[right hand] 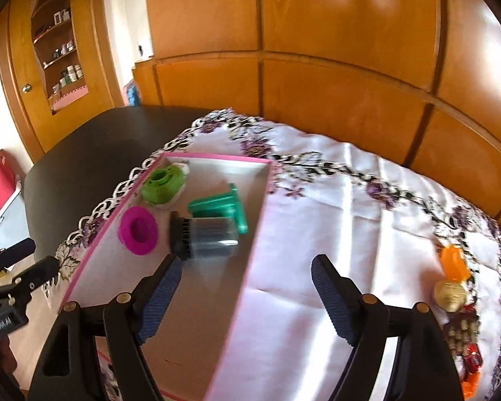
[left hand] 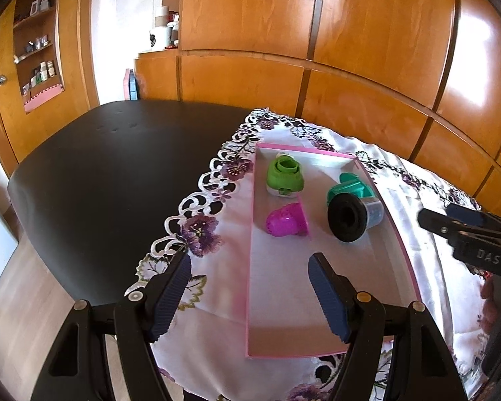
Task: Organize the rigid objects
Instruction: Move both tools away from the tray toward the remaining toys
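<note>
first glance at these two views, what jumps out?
The pink-edged tray on the flowered cloth, holding four bright pieces at its far end: green, magenta, teal and a black-capped cylinder. Both grippers, left and right, hang open and empty.

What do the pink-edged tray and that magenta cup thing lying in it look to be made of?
The tray looks like cardboard: thin flat walls, matte pale floor, pink edges. The magenta cup seems moulded plastic: one even bright colour with a soft sheen. Neither is certain.
</note>
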The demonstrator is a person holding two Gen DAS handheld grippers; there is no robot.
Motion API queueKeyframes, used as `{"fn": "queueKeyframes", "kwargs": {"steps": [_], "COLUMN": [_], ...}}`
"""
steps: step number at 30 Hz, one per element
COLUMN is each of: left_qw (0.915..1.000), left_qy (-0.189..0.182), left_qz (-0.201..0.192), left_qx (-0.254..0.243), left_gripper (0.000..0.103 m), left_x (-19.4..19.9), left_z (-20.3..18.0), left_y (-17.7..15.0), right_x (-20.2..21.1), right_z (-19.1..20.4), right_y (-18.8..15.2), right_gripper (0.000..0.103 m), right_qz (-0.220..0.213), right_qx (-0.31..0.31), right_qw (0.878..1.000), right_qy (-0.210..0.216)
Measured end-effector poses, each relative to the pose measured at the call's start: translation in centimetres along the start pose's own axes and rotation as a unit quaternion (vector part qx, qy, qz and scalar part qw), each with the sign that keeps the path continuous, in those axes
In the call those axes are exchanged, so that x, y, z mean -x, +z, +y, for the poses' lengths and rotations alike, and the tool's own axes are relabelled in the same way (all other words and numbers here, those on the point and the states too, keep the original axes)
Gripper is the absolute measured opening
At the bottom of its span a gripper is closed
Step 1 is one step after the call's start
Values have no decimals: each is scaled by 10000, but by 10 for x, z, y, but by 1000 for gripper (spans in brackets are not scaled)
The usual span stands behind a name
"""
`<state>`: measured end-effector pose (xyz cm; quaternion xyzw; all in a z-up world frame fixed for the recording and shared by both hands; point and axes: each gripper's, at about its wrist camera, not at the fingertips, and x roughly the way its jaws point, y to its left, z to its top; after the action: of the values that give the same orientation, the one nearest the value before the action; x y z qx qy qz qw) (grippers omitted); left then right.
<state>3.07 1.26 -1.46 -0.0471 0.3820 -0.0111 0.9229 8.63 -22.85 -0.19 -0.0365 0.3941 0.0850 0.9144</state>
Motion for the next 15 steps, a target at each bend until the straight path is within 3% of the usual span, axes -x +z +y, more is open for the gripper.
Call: {"fn": "queueKeyframes", "kwargs": {"steps": [8,15], "left_qw": [9999,9990], "left_qy": [-117,-263], "left_qz": [-16,-38], "left_qx": [-26,-363], "left_gripper": [73,73], "left_x": [1,2], "left_z": [-13,-34], "left_y": [4,7], "right_x": [35,69], "right_z": [-70,-160], "right_y": [-15,-36], "right_gripper": [81,81], "right_qz": [-140,-196], "right_qx": [-454,-1217], "right_qw": [9973,9843], "right_qy": [-555,-1266]}}
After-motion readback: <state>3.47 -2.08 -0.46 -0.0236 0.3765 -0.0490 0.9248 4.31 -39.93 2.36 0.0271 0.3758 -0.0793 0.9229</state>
